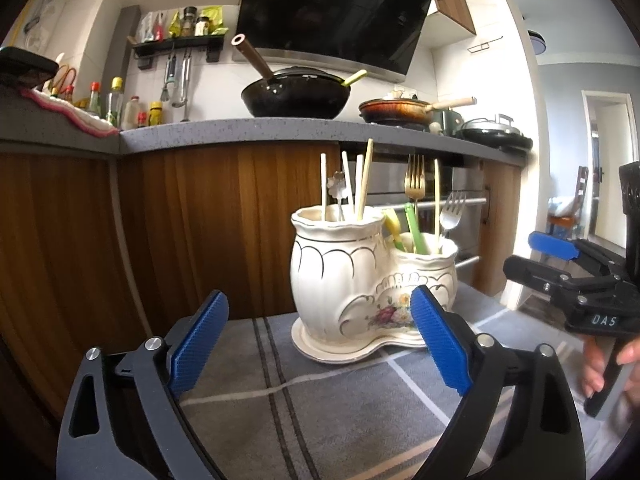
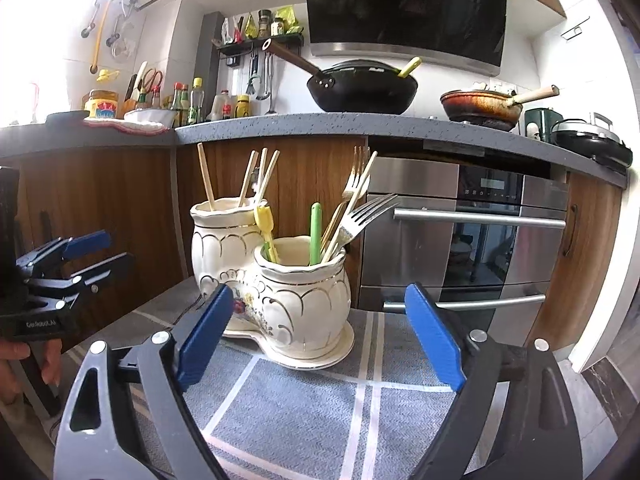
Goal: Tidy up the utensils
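Note:
A cream double-pot ceramic utensil holder [image 1: 340,280] stands on a grey striped cloth [image 1: 320,408]; it also shows in the right wrist view [image 2: 280,292]. Its taller pot holds chopsticks [image 1: 362,184] and a spoon. Its lower pot holds forks [image 2: 360,216], a chopstick, and green and yellow handled utensils [image 2: 315,232]. My left gripper [image 1: 320,340] is open and empty just in front of the holder. My right gripper [image 2: 320,332] is open and empty, close in front of the lower pot. Each gripper shows at the edge of the other's view.
Behind the holder are wooden cabinet fronts [image 1: 180,220] and a steel oven [image 2: 472,240]. The grey countertop [image 2: 320,124] above carries a black wok [image 2: 360,88], a frying pan [image 2: 480,106], bottles and jars.

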`<state>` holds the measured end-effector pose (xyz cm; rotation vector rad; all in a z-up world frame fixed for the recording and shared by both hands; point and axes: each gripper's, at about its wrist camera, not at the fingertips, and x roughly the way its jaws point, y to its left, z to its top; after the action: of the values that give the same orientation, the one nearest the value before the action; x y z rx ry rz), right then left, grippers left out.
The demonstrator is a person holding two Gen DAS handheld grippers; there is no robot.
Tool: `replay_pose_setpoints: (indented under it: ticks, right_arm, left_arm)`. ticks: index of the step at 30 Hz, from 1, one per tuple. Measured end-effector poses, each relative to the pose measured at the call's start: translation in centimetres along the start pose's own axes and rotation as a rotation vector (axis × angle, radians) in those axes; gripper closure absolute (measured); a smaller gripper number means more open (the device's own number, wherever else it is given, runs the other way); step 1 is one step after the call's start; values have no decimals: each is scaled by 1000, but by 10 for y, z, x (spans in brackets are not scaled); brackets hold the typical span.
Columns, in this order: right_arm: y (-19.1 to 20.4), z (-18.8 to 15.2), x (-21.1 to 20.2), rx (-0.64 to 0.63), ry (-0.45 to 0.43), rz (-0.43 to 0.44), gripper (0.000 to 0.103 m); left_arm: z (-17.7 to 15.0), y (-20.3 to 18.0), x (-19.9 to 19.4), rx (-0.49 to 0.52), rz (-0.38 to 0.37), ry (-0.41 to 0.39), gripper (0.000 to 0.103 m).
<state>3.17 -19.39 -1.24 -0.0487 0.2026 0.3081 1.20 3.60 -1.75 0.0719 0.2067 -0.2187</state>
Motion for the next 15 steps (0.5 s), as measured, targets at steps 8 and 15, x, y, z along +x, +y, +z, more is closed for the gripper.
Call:
replay_pose_setpoints:
  ticks: [8,15]
  right_arm:
    - [-3,-2,5,14,21,-2,16]
    - [-7,-3,9,28,40,-23,16]
  left_arm:
    - [0,-1,-1,1,-7,-3,9]
    - [0,0,0,-8,-2,3,9]
